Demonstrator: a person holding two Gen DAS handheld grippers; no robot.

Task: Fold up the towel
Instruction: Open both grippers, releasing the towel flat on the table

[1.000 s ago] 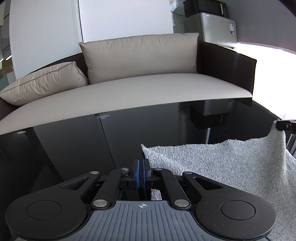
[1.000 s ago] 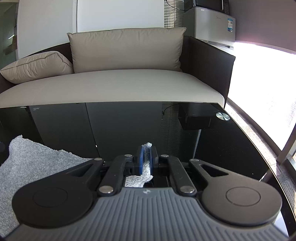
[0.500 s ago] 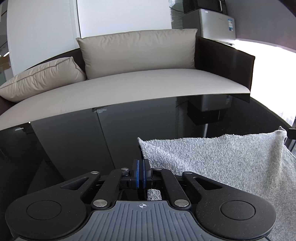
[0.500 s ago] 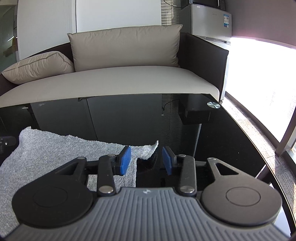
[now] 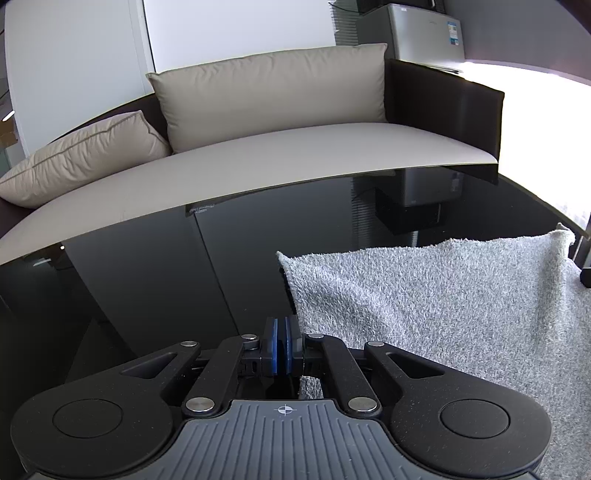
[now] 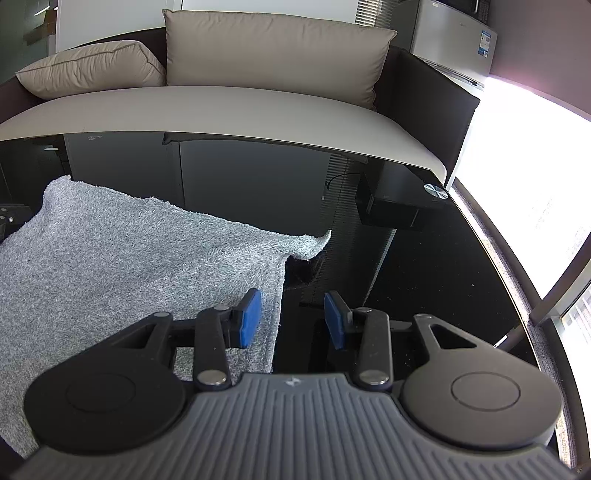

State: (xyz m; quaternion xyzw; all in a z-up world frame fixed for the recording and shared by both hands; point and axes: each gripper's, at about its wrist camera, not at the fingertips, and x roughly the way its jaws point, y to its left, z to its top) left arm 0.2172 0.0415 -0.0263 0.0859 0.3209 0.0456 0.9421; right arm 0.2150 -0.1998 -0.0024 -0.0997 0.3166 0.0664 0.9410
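Grey towel [image 6: 140,258], fluffy looped terry, lies spread on the glossy black counter [image 6: 424,266]. Roughly rectangular, edges wavy. In the right wrist view its far right corner [image 6: 317,242] curls up off the glass and its right edge runs down toward the camera between the pads. In the left wrist view the towel [image 5: 443,302] fills the right half, with a rounded far left corner and its left edge running down to the tool.

Left tool [image 5: 281,350]: blue pads pressed together, closed at the towel's left edge. A bit of terry shows just below and behind the pads, but whether cloth is actually pinched between them, cannot tell.

Right tool [image 6: 291,319]: jaws spread wide, blue rubber pads [image 6: 251,319] apart, holding nothing. Left pad sits over the towel's right margin, right pad over bare counter.

Counter is mirror-like dark glass, curved far rim, reflecting furniture. Small round metal disc [image 6: 436,191] near its far right edge.

Behind the counter: sofa [image 5: 295,155] with smooth beige seat, dark brown frame, one large rectangular beige cushion [image 5: 269,96] upright, one smaller puffy cushion [image 5: 81,158] lying at left. Silver fridge [image 5: 417,33] in the back right corner.
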